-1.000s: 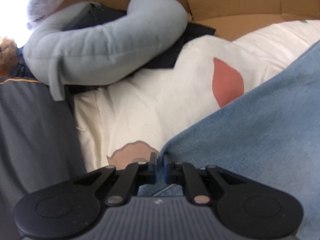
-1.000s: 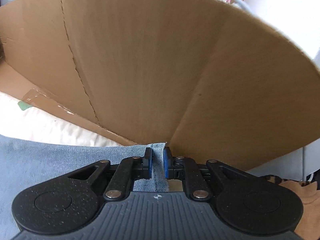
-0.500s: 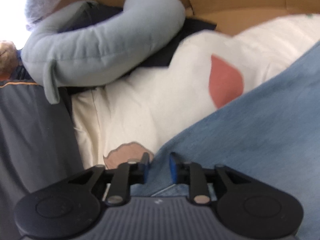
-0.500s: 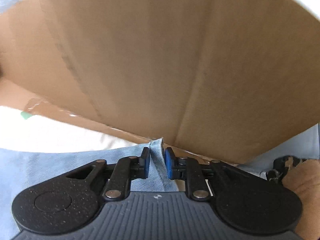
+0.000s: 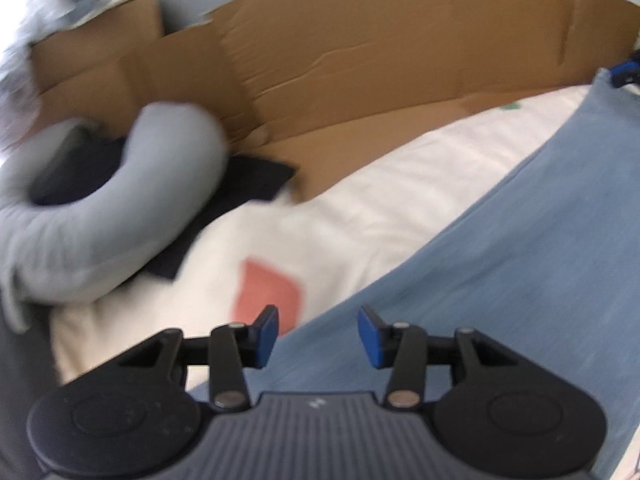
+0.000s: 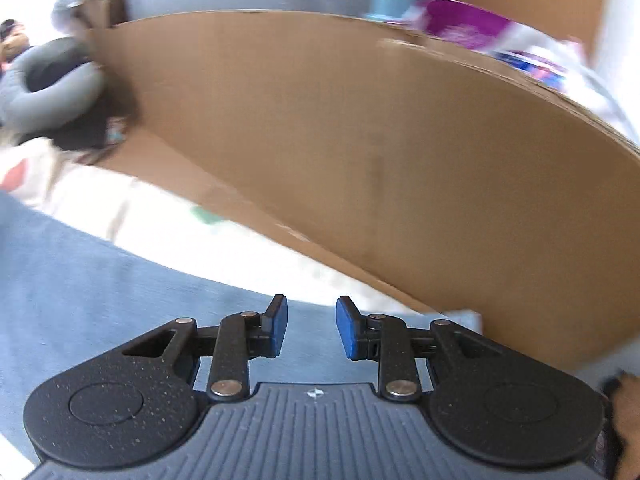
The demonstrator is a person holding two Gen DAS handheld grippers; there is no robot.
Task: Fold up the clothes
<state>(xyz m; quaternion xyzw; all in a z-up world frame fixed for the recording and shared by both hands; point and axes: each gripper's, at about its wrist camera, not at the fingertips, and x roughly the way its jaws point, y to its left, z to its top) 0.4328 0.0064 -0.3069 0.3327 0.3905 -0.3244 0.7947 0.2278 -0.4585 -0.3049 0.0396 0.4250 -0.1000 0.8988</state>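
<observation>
A light blue denim garment (image 5: 520, 264) lies flat over a cream sheet (image 5: 360, 216) with a red patch. My left gripper (image 5: 318, 334) hovers open above the garment's left edge, nothing between its blue pads. In the right wrist view the same blue garment (image 6: 100, 280) spreads under my right gripper (image 6: 312, 328), which is open and empty above the cloth near its far edge. The other gripper's blue tip (image 5: 624, 72) shows at the garment's far corner in the left wrist view.
A tall cardboard wall (image 6: 360, 140) stands close behind the sheet. A grey neck pillow (image 5: 112, 216) rests on dark folded cloth (image 5: 248, 188) at the left. Colourful packages (image 6: 500, 48) sit behind the cardboard. A hand (image 6: 620, 404) shows at the lower right.
Both grippers were shut on the blue garment's edge a second ago; both have opened, let it go and lifted back, so more of the cardboard and sheet shows.
</observation>
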